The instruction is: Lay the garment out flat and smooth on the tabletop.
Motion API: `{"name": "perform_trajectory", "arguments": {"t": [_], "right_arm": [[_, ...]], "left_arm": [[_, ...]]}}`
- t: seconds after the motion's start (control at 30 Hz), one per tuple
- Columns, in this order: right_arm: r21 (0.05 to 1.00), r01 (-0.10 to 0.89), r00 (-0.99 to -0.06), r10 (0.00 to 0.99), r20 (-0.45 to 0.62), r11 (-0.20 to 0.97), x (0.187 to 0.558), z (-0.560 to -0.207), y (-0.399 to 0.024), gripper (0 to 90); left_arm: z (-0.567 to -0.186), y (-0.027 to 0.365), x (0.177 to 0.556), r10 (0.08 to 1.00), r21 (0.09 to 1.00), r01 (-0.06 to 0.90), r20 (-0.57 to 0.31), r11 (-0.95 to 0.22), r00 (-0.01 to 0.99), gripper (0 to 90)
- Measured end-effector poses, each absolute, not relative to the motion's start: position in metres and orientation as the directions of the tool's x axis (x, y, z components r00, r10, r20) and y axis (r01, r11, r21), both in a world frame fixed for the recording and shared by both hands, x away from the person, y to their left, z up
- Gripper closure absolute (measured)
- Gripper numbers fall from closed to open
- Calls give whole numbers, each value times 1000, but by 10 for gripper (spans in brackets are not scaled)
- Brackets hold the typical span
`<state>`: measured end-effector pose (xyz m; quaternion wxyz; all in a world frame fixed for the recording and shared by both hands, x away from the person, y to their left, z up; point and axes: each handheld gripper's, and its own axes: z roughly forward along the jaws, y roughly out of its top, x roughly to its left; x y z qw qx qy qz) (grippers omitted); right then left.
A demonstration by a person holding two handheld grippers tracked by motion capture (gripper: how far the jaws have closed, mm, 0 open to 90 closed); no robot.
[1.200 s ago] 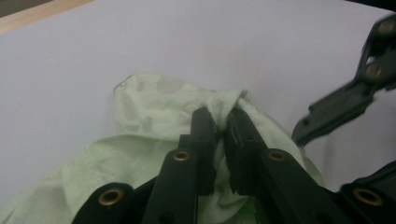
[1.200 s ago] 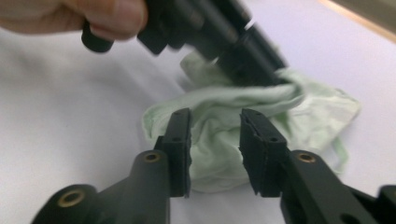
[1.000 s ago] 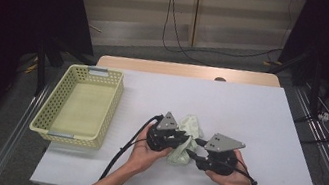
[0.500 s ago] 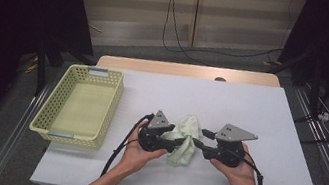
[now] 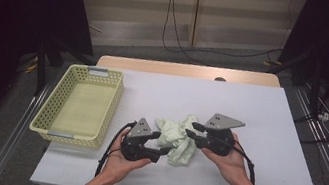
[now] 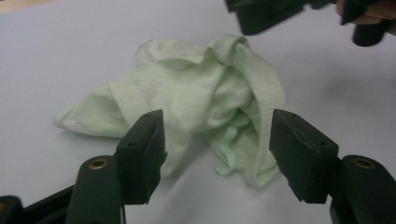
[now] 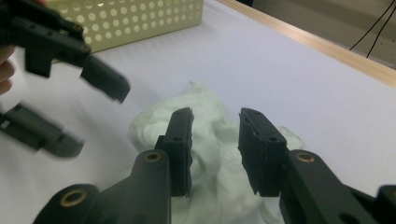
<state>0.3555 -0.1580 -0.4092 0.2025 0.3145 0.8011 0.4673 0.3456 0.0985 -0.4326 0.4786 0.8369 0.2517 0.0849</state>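
Observation:
A crumpled pale green cloth (image 5: 177, 138) lies on the white table (image 5: 250, 112), between my two grippers. My left gripper (image 5: 162, 143) sits low at the cloth's left edge, pointing right at it. Its jaws have just been opening and stand wide apart in the left gripper view (image 6: 217, 121), with the cloth (image 6: 201, 102) lying beyond their tips and nothing between the pads. My right gripper (image 5: 192, 130) hovers at the cloth's right side, pointing left. Its jaws have just been closing, and a narrow gap remains between them (image 7: 215, 116) above the cloth (image 7: 205, 100), gripping nothing.
A pale yellow perforated basket (image 5: 53, 124) stands at the table's left side, and its wall shows in the right gripper view (image 7: 140, 18). A cable trails from each gripper toward the table's near edge. Bare white tabletop stretches behind and to the right of the cloth.
Both grippers were close together on the cloth. The left one has opened, let the cloth go and drawn back leftward, while the right one has pulled away to the right and narrowed its jaws.

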Motion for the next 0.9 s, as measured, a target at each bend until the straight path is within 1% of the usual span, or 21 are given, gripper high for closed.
{"name": "perform_trajectory", "arguments": {"t": [0.1, 0.13, 0.2, 0.37, 0.4, 0.47, 0.57, 0.73, 0.9], "right_arm": [[865, 320, -730, 683, -36, 387, 363, -412, -147, 651], [859, 336, -735, 678, -17, 386, 364, -414, -145, 652], [842, 341, -743, 668, -31, 418, 365, -419, -143, 648], [833, 371, -734, 679, -8, 412, 369, -426, -147, 653], [830, 383, -730, 683, 3, 405, 369, -428, -148, 667], [824, 389, -733, 680, 7, 411, 369, -431, -149, 740], [826, 392, -727, 687, 7, 406, 366, -431, -152, 807], [838, 394, -710, 704, 15, 379, 364, -427, -159, 829], [847, 391, -697, 717, 16, 362, 364, -426, -165, 828]], "left_arm": [[-435, 95, 339, 476, 840, 342, -115, -422, 872, 375], [-437, 94, 338, 464, 837, 336, -114, -432, 879, 376], [-441, 91, 334, 449, 832, 343, -128, -437, 884, 387], [-449, 83, 331, 434, 808, 339, -116, -482, 894, 413], [-451, 82, 331, 428, 804, 334, -111, -491, 897, 413], [-455, 79, 330, 425, 794, 337, -111, -506, 899, 424], [-457, 76, 328, 409, 782, 328, -102, -530, 907, 435], [-462, 72, 333, 399, 771, 323, -98, -549, 912, 497], [-465, 65, 334, 399, 765, 311, -77, -564, 913, 518]]}}
